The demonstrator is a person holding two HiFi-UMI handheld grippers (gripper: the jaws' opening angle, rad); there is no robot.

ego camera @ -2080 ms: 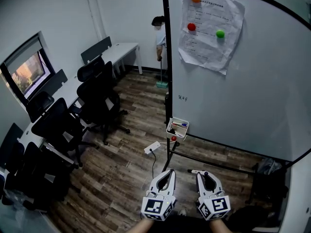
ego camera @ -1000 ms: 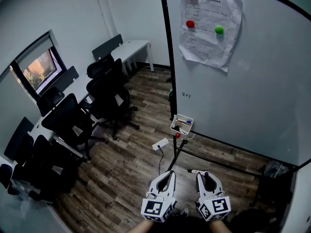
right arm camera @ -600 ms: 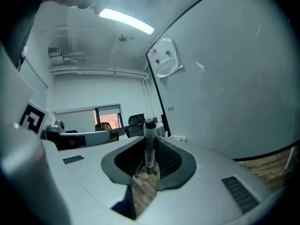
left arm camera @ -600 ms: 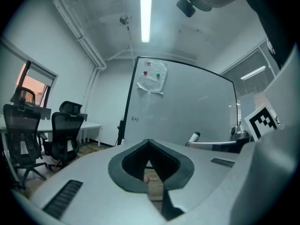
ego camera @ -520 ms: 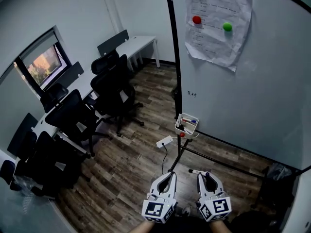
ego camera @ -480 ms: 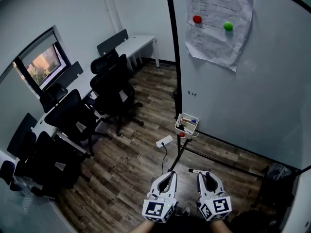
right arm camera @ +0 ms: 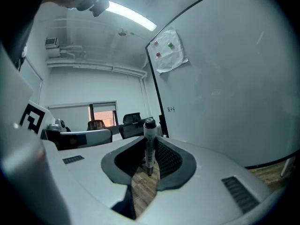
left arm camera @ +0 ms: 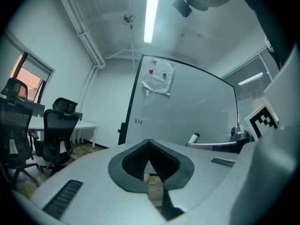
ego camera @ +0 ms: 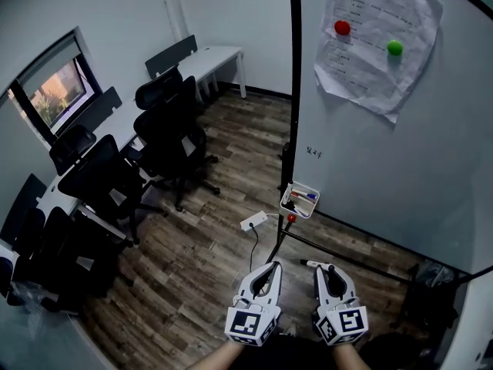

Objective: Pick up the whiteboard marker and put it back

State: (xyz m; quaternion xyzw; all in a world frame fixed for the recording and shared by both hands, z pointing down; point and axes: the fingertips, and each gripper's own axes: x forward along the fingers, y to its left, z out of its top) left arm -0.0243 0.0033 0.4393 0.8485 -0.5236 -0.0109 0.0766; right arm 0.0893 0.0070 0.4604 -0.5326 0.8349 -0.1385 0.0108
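Jaws of right gripper (ego camera: 329, 270) tight on whiteboard marker (right arm camera: 149, 139), barrel half hidden.

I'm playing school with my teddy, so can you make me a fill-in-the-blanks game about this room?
The marker is held by the ___ gripper.
The lowest magnet on the paper is ___.
The chairs are all ___.
Missing words: right, green, black.
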